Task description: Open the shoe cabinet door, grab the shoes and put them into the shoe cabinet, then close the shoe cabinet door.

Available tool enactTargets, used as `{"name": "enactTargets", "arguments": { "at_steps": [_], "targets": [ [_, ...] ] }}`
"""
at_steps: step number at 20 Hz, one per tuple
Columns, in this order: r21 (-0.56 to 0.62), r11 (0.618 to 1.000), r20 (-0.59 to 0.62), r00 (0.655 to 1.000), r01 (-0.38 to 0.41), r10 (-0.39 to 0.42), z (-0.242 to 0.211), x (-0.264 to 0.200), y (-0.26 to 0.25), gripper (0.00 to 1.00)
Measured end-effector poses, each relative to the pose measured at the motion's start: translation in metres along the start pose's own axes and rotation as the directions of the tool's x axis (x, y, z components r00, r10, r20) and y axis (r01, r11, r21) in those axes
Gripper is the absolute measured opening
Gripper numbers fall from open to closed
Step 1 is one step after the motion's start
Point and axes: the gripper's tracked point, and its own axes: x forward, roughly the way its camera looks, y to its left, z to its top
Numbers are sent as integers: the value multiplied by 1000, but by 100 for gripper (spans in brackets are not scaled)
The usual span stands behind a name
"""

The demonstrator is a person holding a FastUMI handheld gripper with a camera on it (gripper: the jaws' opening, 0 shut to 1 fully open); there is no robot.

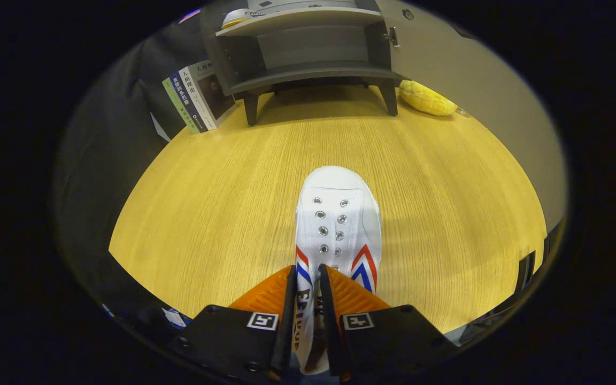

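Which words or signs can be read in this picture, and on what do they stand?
"人格理论": spine of the white book beside the cabinet; it seems to read so.
The other books: spine text too small to read.
Dark letters on the shoe, where the gripper is shut on it: mostly hidden, unreadable.

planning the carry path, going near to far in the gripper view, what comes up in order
gripper shut on the side wall of the white canvas shoe with red and blue stripes → bare stretch of the light wooden tabletop → grey shoe cabinet with its door open
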Motion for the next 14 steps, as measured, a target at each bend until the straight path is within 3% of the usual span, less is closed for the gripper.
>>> {"name": "enactTargets", "arguments": {
  "at_steps": [3,7,14],
  "targets": [
    [40,998,-2,999,-41,41,-1,2,5,2],
    [-13,1000,53,998,-27,28,7,-8,6,2],
    [16,994,126,986,-108,105,43,-37,17,2]
  ]
}}
